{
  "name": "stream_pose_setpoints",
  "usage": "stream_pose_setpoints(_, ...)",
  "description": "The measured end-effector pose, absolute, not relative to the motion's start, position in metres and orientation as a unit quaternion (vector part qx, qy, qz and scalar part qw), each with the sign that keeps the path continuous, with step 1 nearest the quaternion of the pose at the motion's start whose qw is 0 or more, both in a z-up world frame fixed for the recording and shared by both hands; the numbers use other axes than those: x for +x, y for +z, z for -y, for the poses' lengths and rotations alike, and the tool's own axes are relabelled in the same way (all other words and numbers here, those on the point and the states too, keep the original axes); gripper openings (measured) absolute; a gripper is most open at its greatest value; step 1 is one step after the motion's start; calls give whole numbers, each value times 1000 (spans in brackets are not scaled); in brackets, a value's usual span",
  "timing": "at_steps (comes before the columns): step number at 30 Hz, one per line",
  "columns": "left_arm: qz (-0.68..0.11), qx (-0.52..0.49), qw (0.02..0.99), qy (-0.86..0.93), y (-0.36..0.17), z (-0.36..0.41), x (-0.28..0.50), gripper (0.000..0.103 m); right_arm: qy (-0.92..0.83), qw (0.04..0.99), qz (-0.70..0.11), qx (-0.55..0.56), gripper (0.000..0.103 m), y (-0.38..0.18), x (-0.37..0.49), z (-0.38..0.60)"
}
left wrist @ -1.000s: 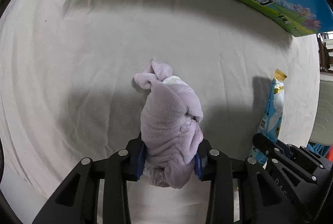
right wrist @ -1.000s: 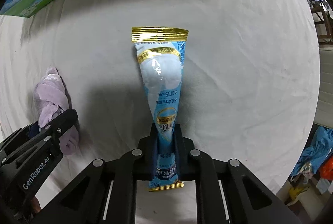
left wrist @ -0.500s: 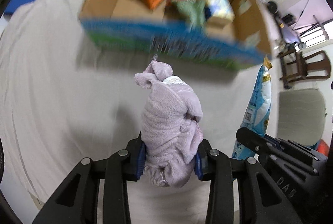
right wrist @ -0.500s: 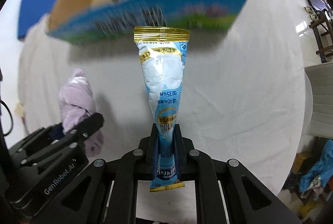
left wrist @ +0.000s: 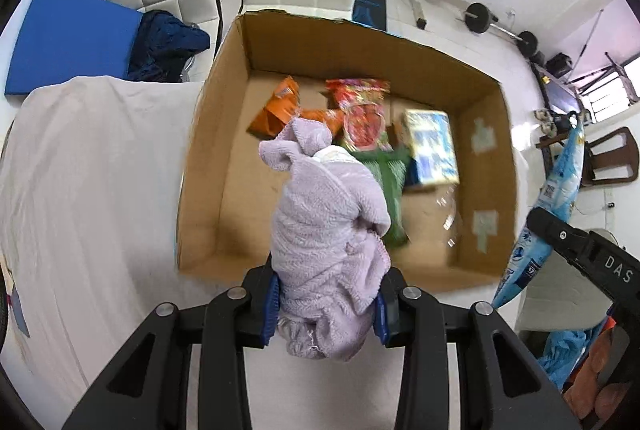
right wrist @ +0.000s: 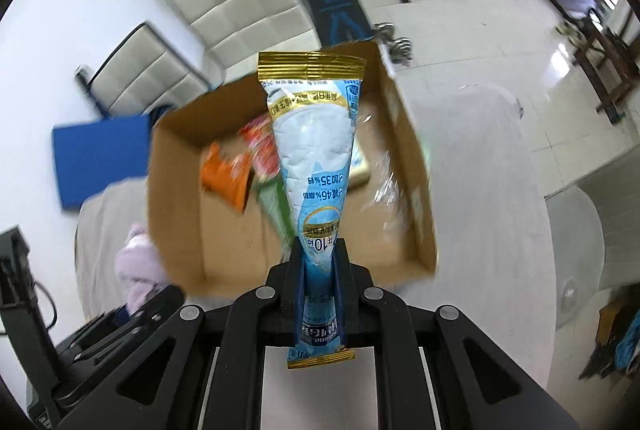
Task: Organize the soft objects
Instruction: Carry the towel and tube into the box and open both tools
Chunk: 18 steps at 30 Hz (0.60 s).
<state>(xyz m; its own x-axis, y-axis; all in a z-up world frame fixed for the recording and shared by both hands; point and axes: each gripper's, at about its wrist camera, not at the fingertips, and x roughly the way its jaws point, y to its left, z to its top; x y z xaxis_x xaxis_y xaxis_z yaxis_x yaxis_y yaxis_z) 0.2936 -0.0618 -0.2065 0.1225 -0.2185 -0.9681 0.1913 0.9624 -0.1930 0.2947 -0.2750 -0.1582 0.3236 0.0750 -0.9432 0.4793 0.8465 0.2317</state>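
Left gripper (left wrist: pixel 326 304) clamps a crumpled lilac fleece cloth (left wrist: pixel 326 230); right gripper (right wrist: pixel 319 288) pinches a blue-white gold-edged snack pouch (right wrist: pixel 314 166). Both hang over the open brown cardboard box (left wrist: pixel 208 166) at 12 o'clock. Best lower inside the walls, release over bare floor at 7 o'clock.

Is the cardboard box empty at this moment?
No: the left wrist view shows the cardboard box already holding an orange packet, a red packet and a blue carton.
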Motion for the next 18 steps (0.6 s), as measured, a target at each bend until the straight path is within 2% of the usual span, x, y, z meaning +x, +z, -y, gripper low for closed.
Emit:
stream_pose_setpoints(9,-703,-15,701,-120,-279,67,343,34,-194,731,-584,296,13,-264,322,314)
stream_pose_setpoints(18,-731,-16,674,-109,-314,70,350,36,-194,705,-613,298,15,-311,329,309)
